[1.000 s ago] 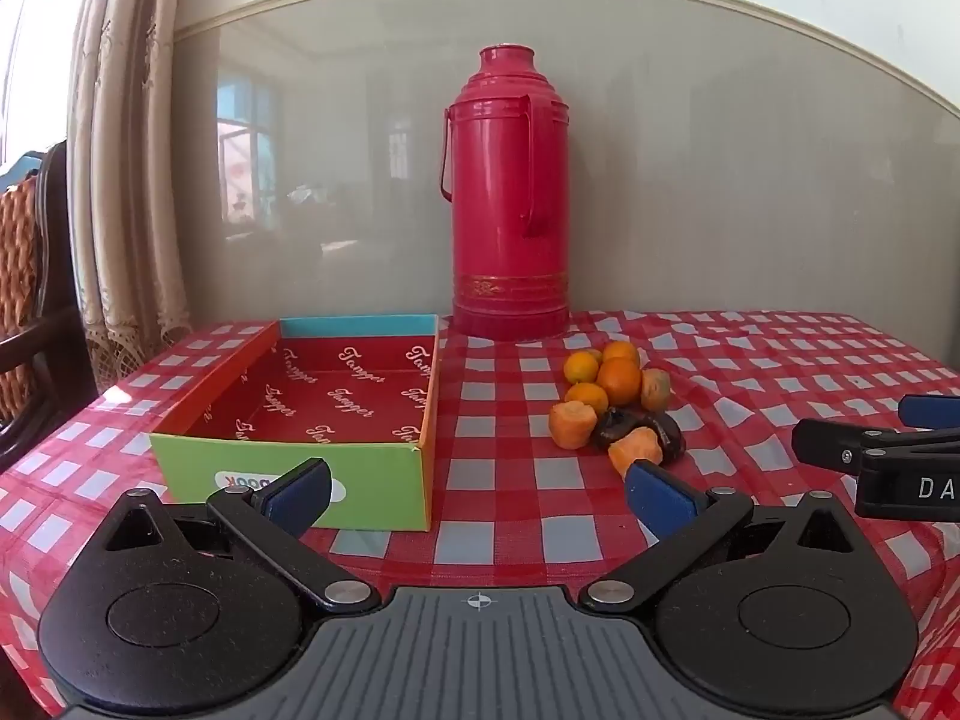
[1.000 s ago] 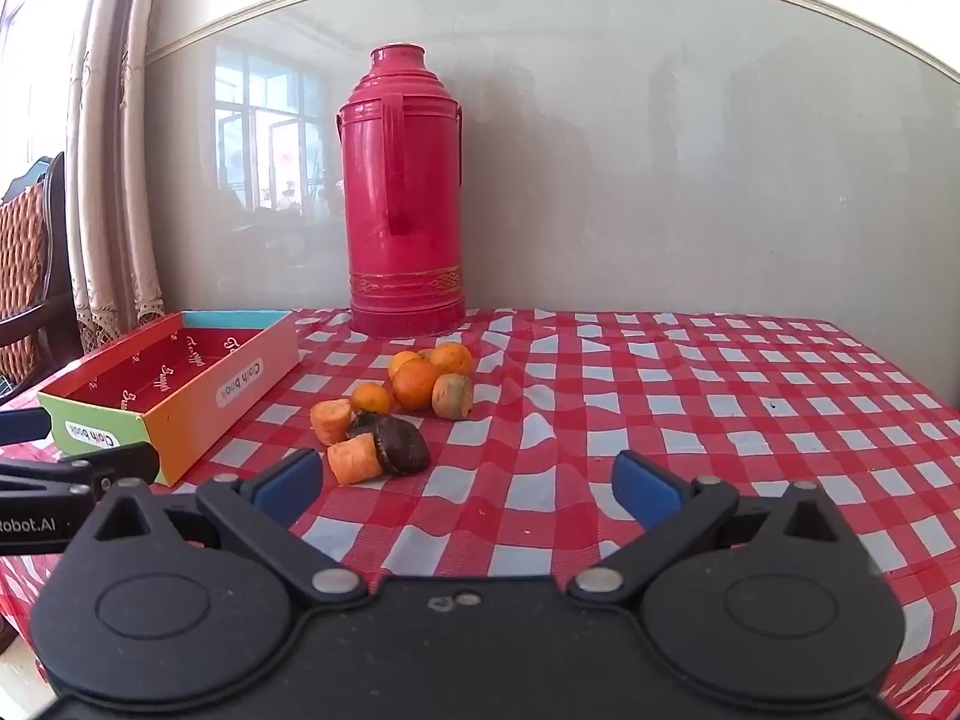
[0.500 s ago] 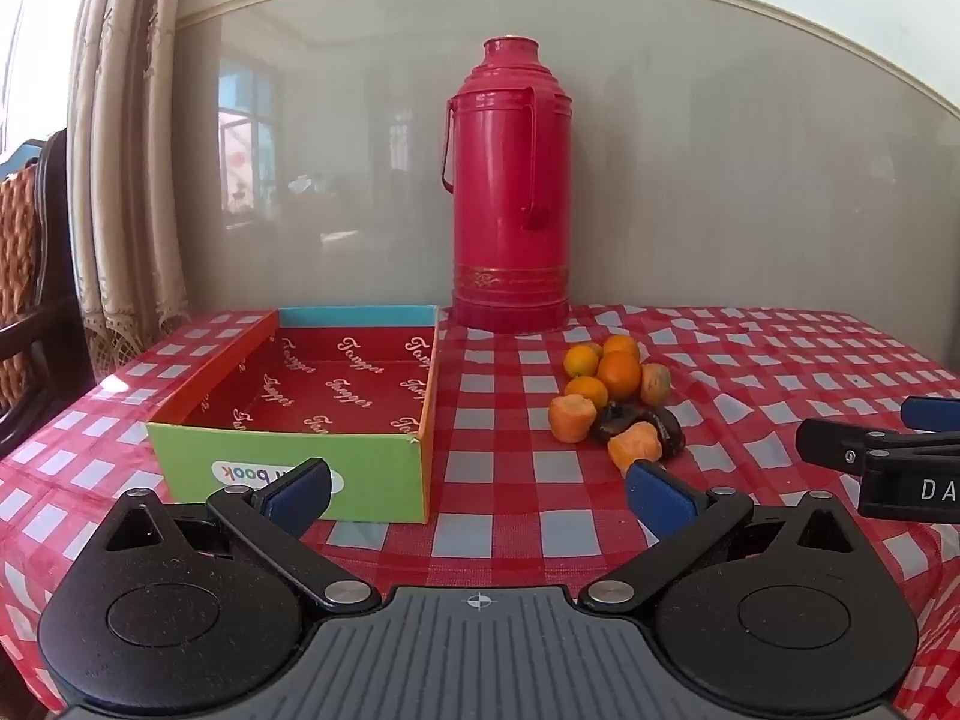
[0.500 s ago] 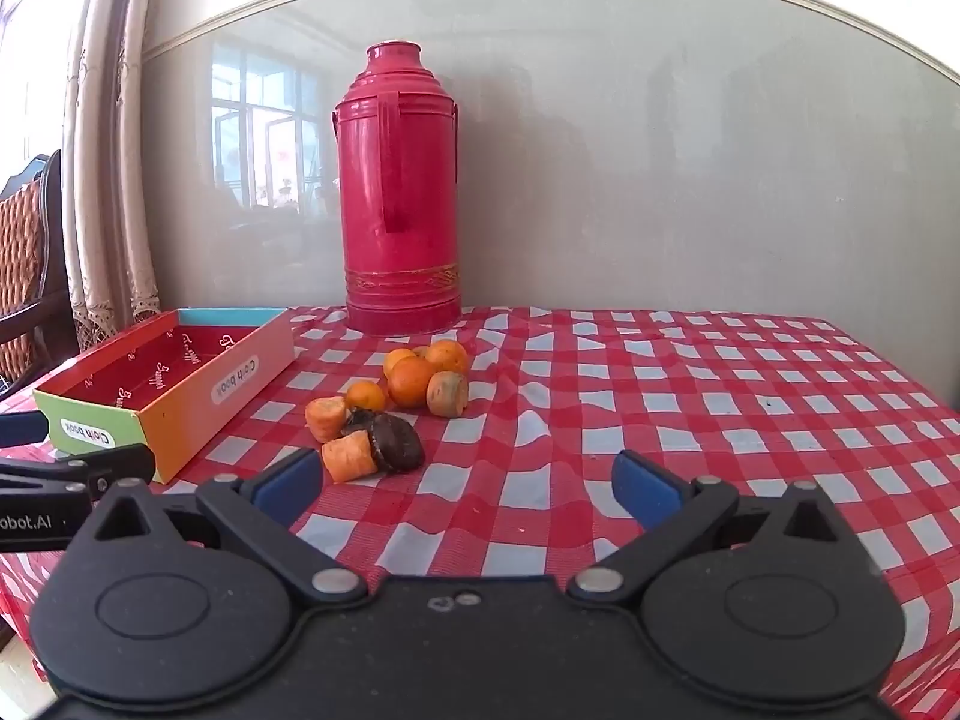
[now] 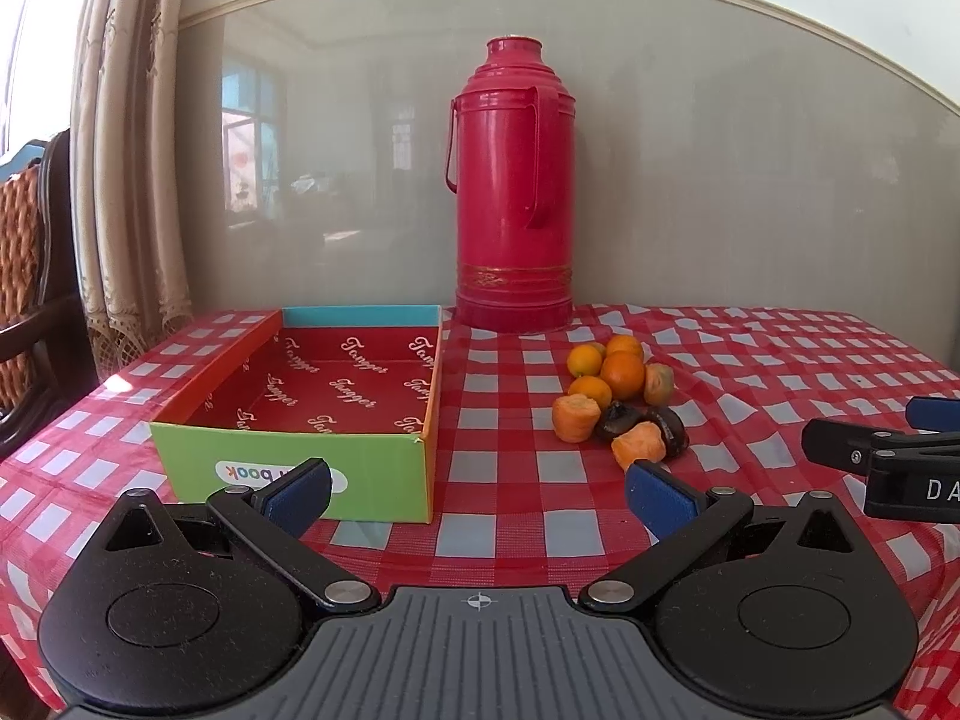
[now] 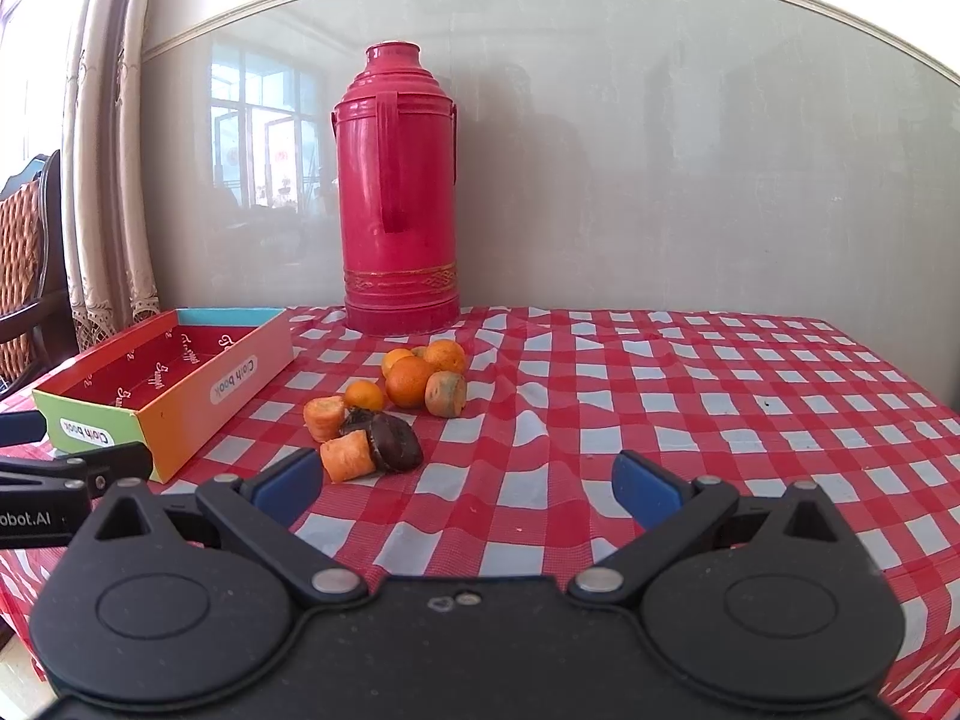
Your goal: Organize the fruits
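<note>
A red-and-white checked cloth (image 6: 660,396) covers the table. The box (image 5: 300,468) has a green front wall, an orange side, a light-blue back wall and a dark red inside printed with white script. Behind the box stands a crimson flask (image 6: 399,192) with a gold band near its base. Beside the box lie orange fruits (image 6: 410,381), one greenish-brown (image 6: 445,393), and a dark brown piece (image 6: 393,441). The fingers (image 5: 298,489) carry blue pads on black arms.
</note>
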